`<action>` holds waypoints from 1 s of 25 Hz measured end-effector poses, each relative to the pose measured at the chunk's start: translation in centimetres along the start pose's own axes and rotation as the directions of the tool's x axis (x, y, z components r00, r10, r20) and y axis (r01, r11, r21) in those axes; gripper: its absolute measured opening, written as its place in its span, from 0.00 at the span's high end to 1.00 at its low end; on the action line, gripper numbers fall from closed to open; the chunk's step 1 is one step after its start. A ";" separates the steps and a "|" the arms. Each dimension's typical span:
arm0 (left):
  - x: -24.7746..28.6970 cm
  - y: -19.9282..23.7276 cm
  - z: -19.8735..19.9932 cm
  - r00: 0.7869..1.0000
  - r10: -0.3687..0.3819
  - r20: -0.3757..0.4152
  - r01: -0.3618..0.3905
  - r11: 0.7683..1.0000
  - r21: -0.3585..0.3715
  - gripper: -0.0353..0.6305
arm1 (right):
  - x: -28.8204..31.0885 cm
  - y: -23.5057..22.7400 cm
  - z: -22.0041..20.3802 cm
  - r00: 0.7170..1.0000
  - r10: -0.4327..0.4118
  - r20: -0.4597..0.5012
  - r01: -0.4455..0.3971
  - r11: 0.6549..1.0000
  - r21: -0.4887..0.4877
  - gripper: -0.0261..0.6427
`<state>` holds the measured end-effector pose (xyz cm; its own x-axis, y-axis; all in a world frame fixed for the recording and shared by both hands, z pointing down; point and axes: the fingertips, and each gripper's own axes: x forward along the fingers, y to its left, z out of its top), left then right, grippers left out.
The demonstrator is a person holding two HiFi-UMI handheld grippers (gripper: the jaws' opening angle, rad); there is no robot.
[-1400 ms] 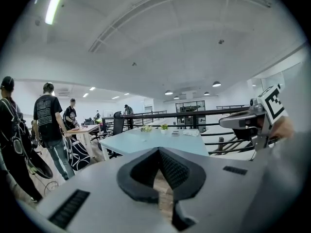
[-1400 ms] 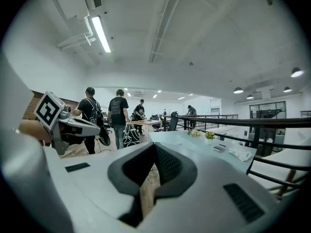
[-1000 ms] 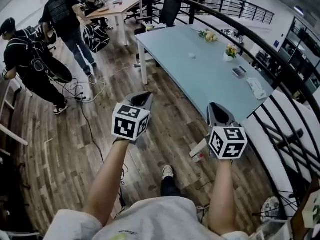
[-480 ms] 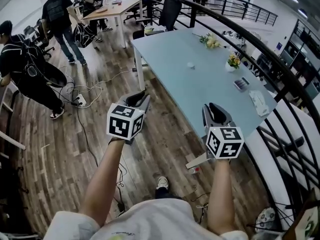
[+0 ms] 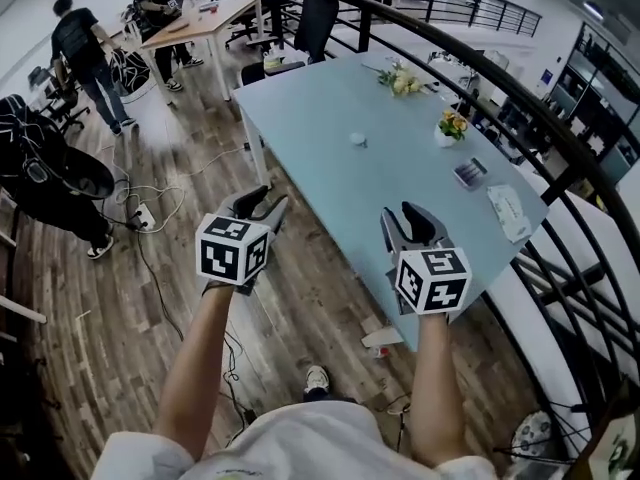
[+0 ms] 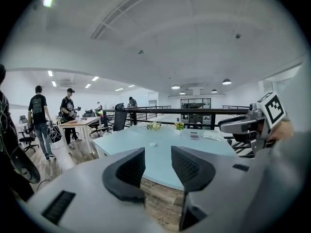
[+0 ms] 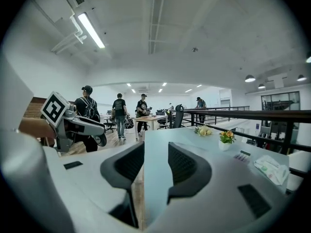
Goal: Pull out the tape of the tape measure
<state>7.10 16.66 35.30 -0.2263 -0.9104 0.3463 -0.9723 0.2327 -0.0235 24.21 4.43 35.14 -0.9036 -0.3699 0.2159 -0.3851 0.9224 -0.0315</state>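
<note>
A small white round object (image 5: 358, 140), too small to identify for sure, lies alone on the long pale blue table (image 5: 330, 168); it also shows in the left gripper view (image 6: 153, 144). My left gripper (image 5: 258, 201) hovers over the wooden floor just short of the table's near edge. My right gripper (image 5: 404, 215) hangs over the table's near end. Both have just been opening, and their jaws stand apart with nothing between them, as seen in the left gripper view (image 6: 158, 155) and the right gripper view (image 7: 155, 152).
Two small flower pots (image 5: 452, 126) (image 5: 400, 82), a dark keypad-like item (image 5: 468, 173) and a white packet (image 5: 508, 211) sit along the table's far side. A black railing (image 5: 520, 108) curves behind it. People (image 5: 80, 53) stand at left, with cables (image 5: 150, 203) on the floor and an office chair (image 5: 305, 18) beyond.
Both grippers have moved forward toward the table, and their jaws have gone from shut to apart. The table now lies closer in the head view.
</note>
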 end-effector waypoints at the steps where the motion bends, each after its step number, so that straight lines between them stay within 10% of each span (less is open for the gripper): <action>1: 0.8 -0.1 0.2 1.000 -0.002 0.001 0.002 1.000 0.000 0.69 | 0.4 -0.5 -0.1 1.000 0.003 -0.003 -0.003 1.000 0.003 0.75; 25: 10.0 -1.0 3.2 0.997 -0.071 0.011 0.070 0.996 0.050 0.63 | 4.1 -6.5 -0.4 0.998 -0.055 -0.010 0.055 0.998 0.040 0.65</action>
<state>5.63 6.23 35.74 -0.1575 -0.9282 0.3371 -0.9875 0.1509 -0.0459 23.10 -3.05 36.65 -0.8793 -0.4186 0.2273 -0.4414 0.8954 -0.0585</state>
